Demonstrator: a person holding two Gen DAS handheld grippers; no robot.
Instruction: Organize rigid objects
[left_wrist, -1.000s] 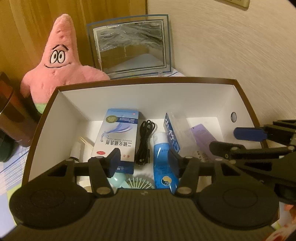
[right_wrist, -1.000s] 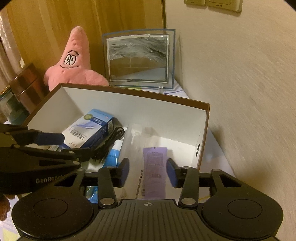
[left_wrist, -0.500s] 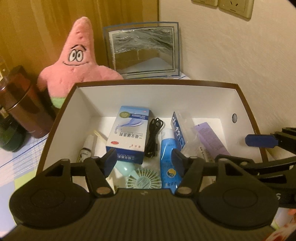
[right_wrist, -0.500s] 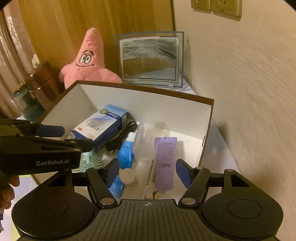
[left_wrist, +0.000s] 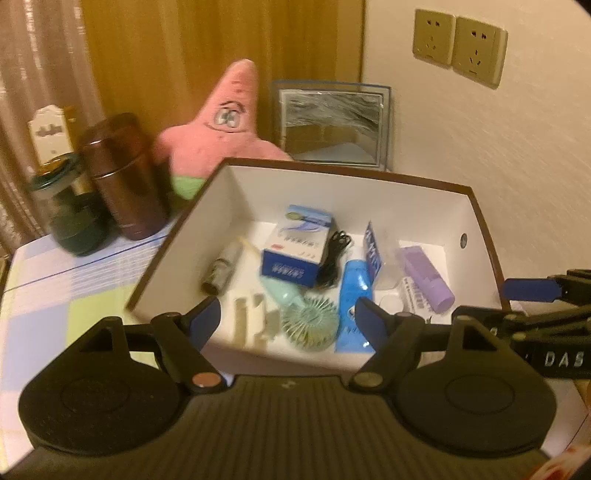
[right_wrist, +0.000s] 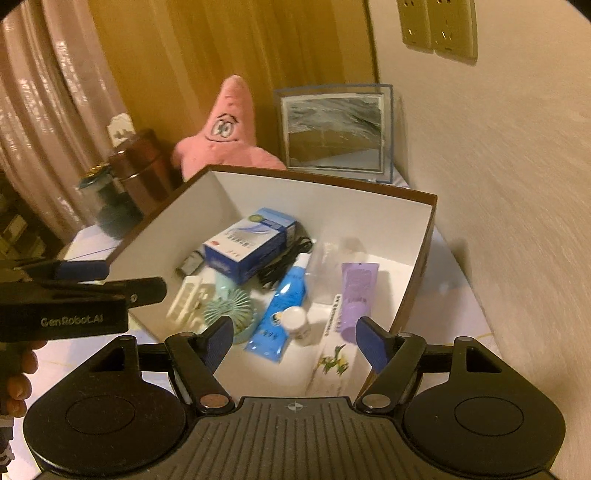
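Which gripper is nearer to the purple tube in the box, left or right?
Right. The right gripper hangs just above the purple tube; the left gripper is over the mint fan, farther left.

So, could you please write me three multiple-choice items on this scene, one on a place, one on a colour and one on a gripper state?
1. Where does the blue tube lie?
A. inside the box
B. on the tablecloth beside the box
C. against the mirror

2. What colour is the small fan?
A. red
B. mint green
C. black

3. How does the right gripper stand?
A. shut on the purple tube
B. shut on nothing
C. open and empty

Answers:
1. A, the tube rests on the box floor next to the black cable.
2. B, its round grille is pale green in both views.
3. C, its jaws are spread wide above the box's near edge with nothing between them; the purple tube lies untouched on the box floor.
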